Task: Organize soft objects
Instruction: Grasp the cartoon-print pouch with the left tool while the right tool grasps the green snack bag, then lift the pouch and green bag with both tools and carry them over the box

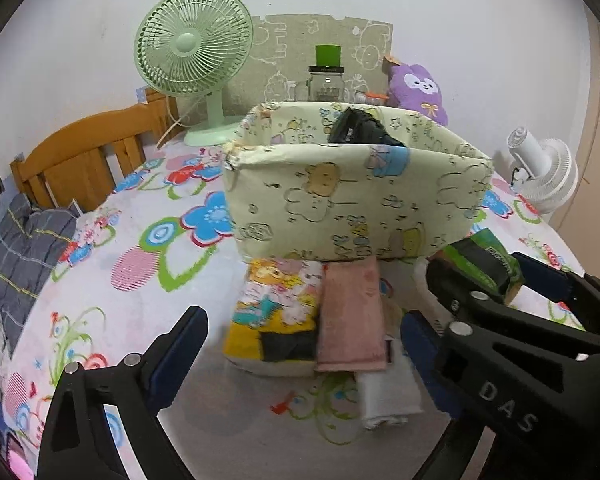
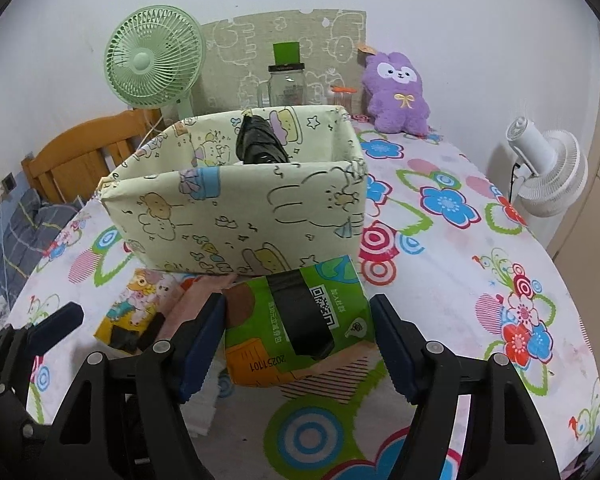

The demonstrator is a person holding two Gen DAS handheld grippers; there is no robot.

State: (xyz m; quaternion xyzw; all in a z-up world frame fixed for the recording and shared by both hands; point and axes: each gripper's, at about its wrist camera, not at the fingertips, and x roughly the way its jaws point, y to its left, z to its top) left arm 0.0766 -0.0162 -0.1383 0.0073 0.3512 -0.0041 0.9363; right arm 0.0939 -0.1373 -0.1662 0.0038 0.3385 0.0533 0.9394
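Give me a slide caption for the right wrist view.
Right gripper clamps a green tissue pack before the cartoon-print storage box on a floral tablecloth.

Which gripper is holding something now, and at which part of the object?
The right gripper holds the green tissue pack by its two long sides, near its front end. The left gripper is open and holds nothing.

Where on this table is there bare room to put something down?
Bare floral cloth lies right of the cartoon-print fabric box, toward the white fan, and left of it before the green fan. Crowded directly before the box: tissue packs and pink towel.
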